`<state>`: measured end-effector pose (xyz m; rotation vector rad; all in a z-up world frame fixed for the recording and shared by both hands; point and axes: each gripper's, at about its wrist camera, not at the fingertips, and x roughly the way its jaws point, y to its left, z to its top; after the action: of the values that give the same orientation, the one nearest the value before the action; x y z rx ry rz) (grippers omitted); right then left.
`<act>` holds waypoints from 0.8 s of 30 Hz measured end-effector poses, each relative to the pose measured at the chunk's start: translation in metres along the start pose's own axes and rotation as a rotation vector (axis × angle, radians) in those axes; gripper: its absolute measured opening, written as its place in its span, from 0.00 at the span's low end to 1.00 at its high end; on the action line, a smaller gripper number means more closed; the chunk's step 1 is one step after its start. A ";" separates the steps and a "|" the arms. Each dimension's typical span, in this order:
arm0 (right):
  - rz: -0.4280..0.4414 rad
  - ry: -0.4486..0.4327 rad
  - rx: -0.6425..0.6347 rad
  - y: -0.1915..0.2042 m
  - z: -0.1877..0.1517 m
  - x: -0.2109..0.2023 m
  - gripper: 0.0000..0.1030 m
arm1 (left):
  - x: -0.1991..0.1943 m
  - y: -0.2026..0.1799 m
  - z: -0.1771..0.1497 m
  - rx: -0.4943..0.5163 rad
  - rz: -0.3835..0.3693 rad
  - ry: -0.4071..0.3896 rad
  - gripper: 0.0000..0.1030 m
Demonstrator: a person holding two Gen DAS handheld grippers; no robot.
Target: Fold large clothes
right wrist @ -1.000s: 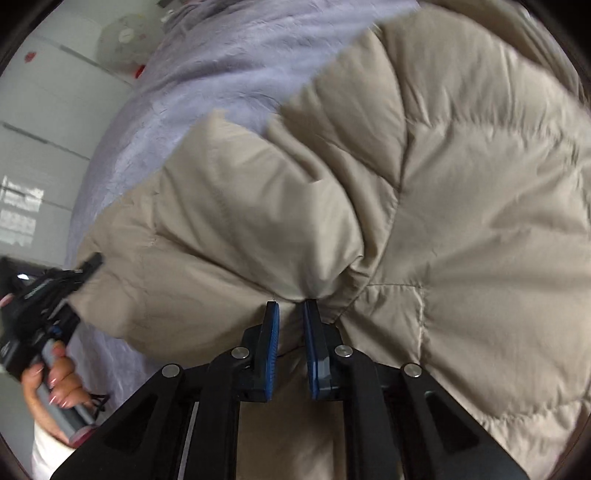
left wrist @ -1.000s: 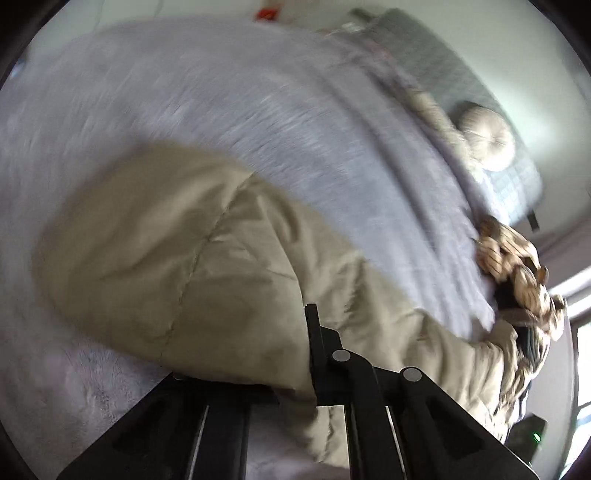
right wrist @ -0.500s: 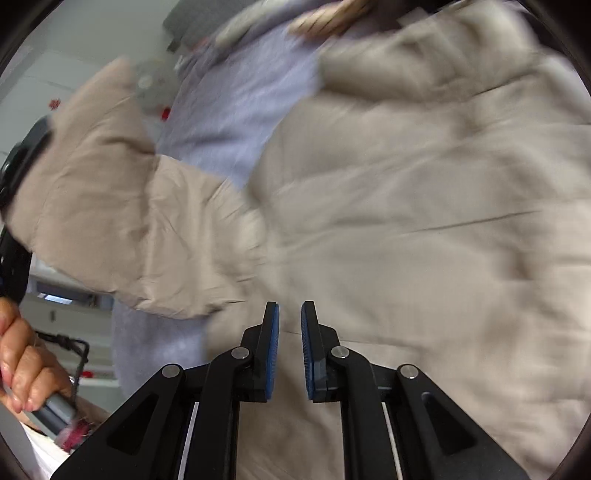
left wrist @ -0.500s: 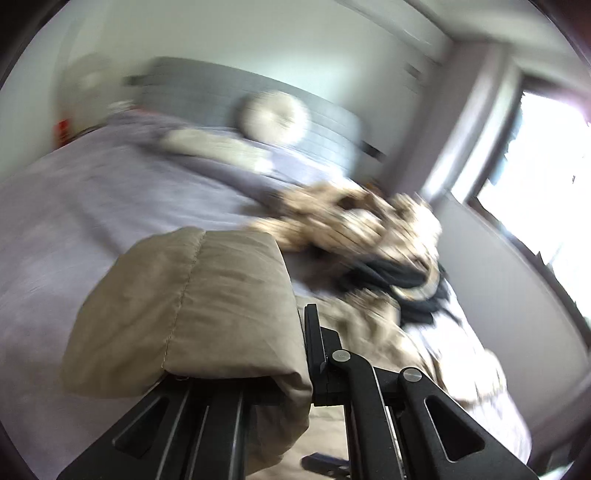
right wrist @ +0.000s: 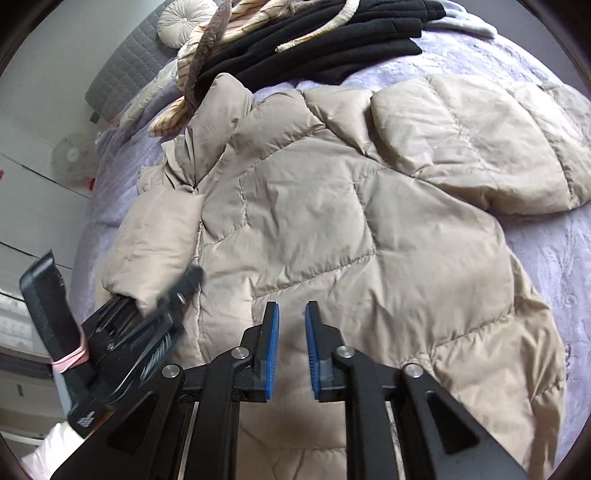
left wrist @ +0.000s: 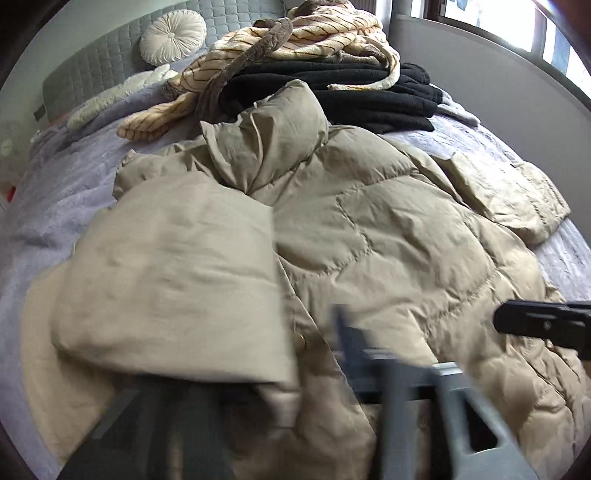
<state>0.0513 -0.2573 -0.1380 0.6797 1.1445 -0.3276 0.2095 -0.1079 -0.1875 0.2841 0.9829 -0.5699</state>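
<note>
A beige quilted puffer jacket (right wrist: 332,221) lies spread on the bed, back up, collar toward the headboard; it also fills the left wrist view (left wrist: 369,240). Its left sleeve (left wrist: 177,288) is folded toward the body, and my left gripper (right wrist: 155,314) holds the sleeve's cuff end; the gripper is blurred in its own view. The right sleeve (right wrist: 480,147) lies out to the right. My right gripper (right wrist: 291,332) hovers just above the jacket's lower back, jaws slightly apart and empty. Its tip shows in the left wrist view (left wrist: 535,325).
The bed has a lilac cover (right wrist: 554,277). A pile of black and tan-striped clothes (left wrist: 325,62) lies beyond the jacket's collar. A grey headboard with a round cream cushion (left wrist: 171,35) stands at the back. A fan (right wrist: 72,158) is beside the bed.
Both grippers swung the jacket down flat onto the bed. My right gripper let go of the fabric and is now empty. My left gripper carried the sleeve in over the jacket.
</note>
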 end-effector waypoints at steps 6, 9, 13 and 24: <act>-0.016 -0.044 -0.134 0.044 0.008 0.003 0.45 | -0.060 0.023 -0.025 -0.019 0.063 -0.075 0.80; -0.028 -0.094 -0.282 0.076 -0.002 -0.007 0.69 | -0.090 0.067 -0.039 -0.125 0.146 -0.149 0.80; -0.036 -0.133 -0.557 0.130 -0.023 -0.014 0.80 | -0.097 0.157 -0.060 -0.379 0.328 -0.116 0.80; -0.528 -0.287 -1.010 0.226 -0.015 0.102 0.73 | -0.036 0.225 -0.122 -0.605 0.290 0.067 0.81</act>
<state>0.2091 -0.0665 -0.1605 -0.5510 1.0303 -0.2322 0.2374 0.1459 -0.2283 -0.0973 1.1081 0.0141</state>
